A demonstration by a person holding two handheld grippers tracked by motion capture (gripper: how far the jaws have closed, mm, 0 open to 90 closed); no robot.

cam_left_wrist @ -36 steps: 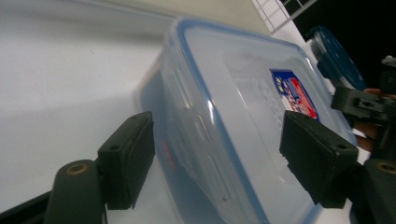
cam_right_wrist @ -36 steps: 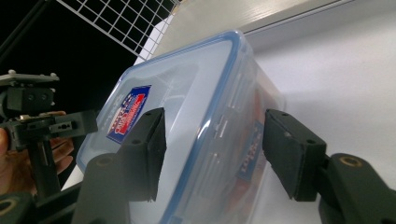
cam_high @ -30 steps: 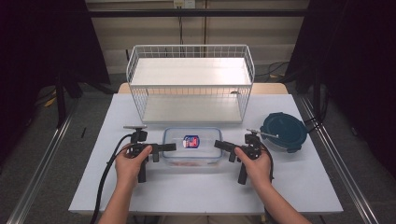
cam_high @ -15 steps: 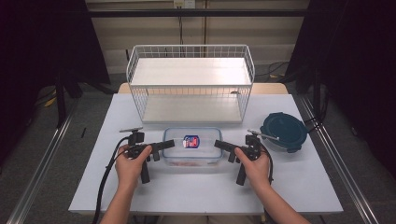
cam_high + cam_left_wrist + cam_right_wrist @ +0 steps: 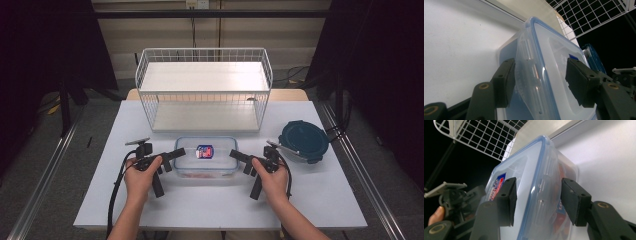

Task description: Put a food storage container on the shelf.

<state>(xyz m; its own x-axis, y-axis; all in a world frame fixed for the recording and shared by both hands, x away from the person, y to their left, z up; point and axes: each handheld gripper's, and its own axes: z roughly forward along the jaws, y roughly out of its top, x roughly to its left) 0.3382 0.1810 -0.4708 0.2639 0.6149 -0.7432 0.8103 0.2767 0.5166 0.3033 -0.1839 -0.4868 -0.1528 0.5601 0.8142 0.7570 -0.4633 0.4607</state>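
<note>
Both forearms are showing bare, no sleeves. Each hand is carrying a black gripper: the left gripper [image 5: 174, 153] and right gripper [image 5: 235, 154] are showing blocky jaws with brass-ringed screws, grey plates at twelve o'clock, black cables trailing toward six o'clock.

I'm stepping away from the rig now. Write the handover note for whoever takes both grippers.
Left gripper: jaws have just been closing around the left end flap of the clear lidded container; a gap shows at one pad, so no firm grip yet.
Right gripper: jaws straddle the right end flap, closing more slowly, pads not clearly pressing.
Container sits on the white table, in front of the wire basket; the round blue lid lies to its right.
Done: both grippers placed at the ends.
Left: probably close and work the container.
</note>
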